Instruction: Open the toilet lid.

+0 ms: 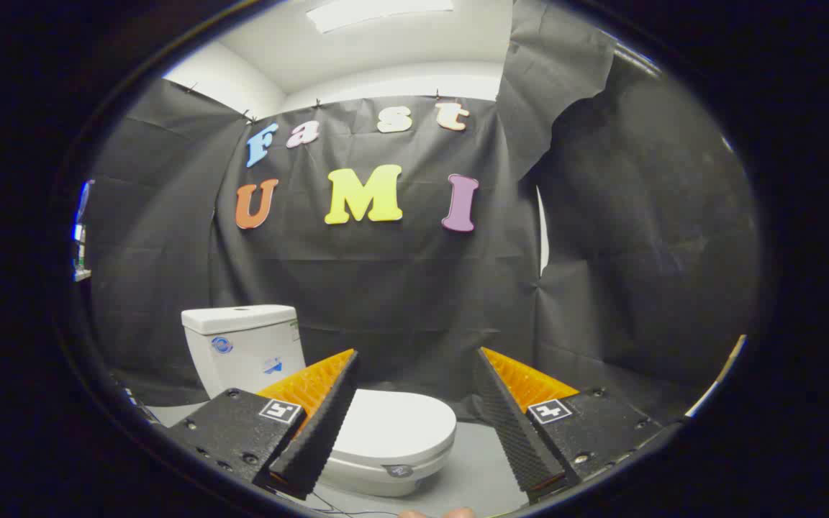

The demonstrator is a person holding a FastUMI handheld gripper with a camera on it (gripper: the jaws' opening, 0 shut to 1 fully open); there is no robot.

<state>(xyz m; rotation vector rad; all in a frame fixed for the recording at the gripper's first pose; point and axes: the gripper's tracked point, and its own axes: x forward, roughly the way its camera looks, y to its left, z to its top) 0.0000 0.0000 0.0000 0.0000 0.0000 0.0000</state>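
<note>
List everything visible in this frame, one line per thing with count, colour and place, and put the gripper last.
toilet: one, white, on the floor ahead of the fingers, bowl showing between them.
lid: one, white, lying closed on the bowl, partly behind one finger.
tank: one, white, upright at the back of the toilet, against the cloth wall.
cloth wall: black, hung behind and beside the toilet.
floor: grey, under the toilet.
ceiling light: one, white, above the cloth wall.
gripper: one, fingers spread open, holding nothing, short of the lid.
</note>
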